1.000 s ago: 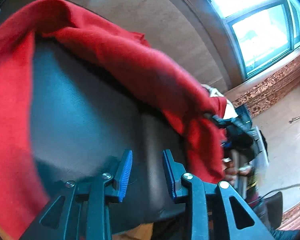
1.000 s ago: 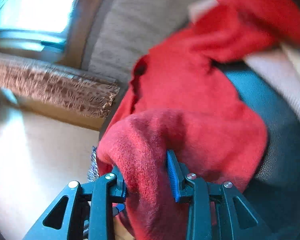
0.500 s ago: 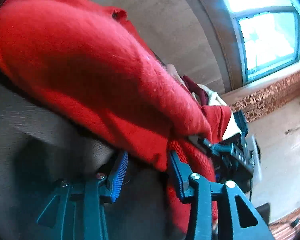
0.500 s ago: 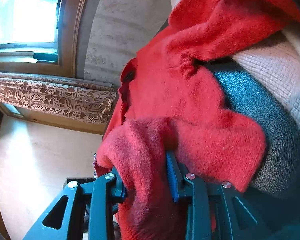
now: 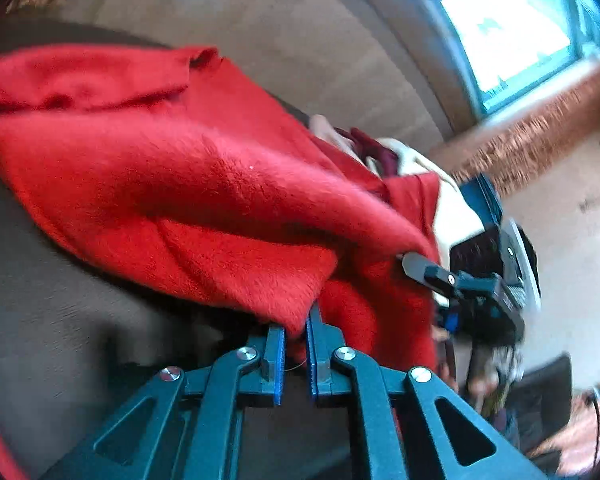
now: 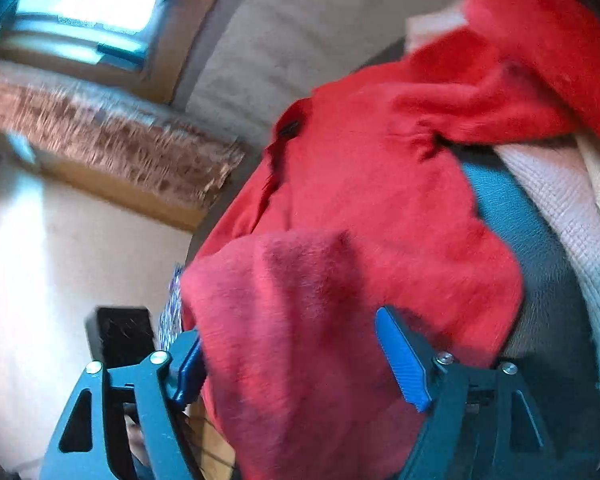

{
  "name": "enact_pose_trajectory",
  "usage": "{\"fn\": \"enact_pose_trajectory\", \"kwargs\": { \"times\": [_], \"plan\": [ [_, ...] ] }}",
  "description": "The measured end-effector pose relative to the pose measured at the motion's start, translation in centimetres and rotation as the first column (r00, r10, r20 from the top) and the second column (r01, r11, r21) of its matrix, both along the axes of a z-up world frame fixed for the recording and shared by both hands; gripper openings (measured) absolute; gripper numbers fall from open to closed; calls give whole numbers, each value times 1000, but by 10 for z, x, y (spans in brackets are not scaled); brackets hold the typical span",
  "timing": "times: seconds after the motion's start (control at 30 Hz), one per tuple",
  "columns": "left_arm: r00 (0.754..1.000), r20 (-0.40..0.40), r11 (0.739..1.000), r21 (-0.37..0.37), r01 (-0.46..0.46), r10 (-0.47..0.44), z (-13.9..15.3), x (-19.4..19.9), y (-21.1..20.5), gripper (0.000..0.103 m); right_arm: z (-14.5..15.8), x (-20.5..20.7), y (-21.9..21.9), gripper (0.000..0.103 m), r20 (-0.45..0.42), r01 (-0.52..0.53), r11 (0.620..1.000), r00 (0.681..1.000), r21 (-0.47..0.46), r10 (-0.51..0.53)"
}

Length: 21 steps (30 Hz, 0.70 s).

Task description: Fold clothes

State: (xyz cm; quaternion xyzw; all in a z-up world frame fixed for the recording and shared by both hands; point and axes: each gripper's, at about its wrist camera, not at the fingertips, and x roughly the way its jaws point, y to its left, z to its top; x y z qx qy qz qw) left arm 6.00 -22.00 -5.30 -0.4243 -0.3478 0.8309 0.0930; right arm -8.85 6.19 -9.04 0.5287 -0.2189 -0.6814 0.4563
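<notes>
Sprawling over the dark leather seat (image 5: 60, 288) was the biggest thing in both views, a fuzzy red sweater (image 5: 204, 184), bunched up and folded over itself, filling the left wrist view from about 9 o'clock across to 4 o'clock, and in the right wrist view running from 1 o'clock down to 6 o'clock. Behind it at 12 o'clock ran a pale textured wall (image 5: 300, 40), with a bright window (image 5: 508, 32) up at 1 o'clock in the left view and at 11 o'clock in the right one, plus a brown patterned ledge (image 6: 112, 140) under it. A cream knit garment (image 6: 560, 208) lay along the seat at 3 o'clock in the right view, touching the sweater's upper fold. Down to the smaller stuff: the left gripper (image 5: 296, 360) sat at 6 o'clock with its blue pads nearly together, pinching a thin edge of the sweater's hem between them. The right gripper (image 6: 300, 360) was at 6 o'clock in its own view, jaws spread wide, with a thick wad of red sweater lying between them and spilling over the left finger; the right pad (image 6: 400, 356) looked clear of the fabric. It also showed up in the left view around 4 o'clock, one finger poking out from under the sweater's edge. Everything was a bit motion-blurred.
</notes>
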Motion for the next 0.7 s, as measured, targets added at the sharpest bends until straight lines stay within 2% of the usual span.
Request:
{"fn": "enact_pose_trajectory", "kwargs": {
  "times": [0.07, 0.2, 0.27, 0.37, 0.4, 0.47, 0.57, 0.6, 0.7],
  "plan": [
    [1000, 14, 999, -36, 20, -20, 13, 26, -13, 7, 8, 11, 1, 88, -34, -30, 999, 999, 16, 31],
    [995, 93, 990, -139, 40, -27, 31, 75, -36, 7, 21, 29, 0, 91, -97, -81, 995, 992, 52, 86],
    [989, 142, 989, -142, 48, -28, 27, 94, -44, 8, 22, 35, -2, 92, -125, -91, 993, 987, 70, 99],
    [986, 169, 996, -91, 14, 1, 6, 114, -52, 8, 22, 43, -10, 92, -158, -101, 990, 981, 93, 115],
    [984, 175, 993, -113, -19, 39, 4, 122, -57, 8, 19, 46, -16, 92, -165, -101, 990, 979, 99, 116],
    [976, 185, 984, -159, -85, 114, -1, 139, -68, 8, 9, 50, -35, 92, -201, -111, 979, 969, 169, 145],
    [954, 194, 957, -228, -181, 227, -8, 164, -85, 12, -18, 59, -61, 92, -221, -125, 945, 955, 303, 197],
    [945, 195, 945, -251, -212, 264, -10, 172, -90, 17, -27, 61, -67, 93, -232, -127, 931, 949, 342, 214],
    [908, 193, 899, -319, -300, 372, -17, 197, -107, 25, -32, 65, -66, 101, -321, -142, 937, 914, 318, 247]
  ]
}}
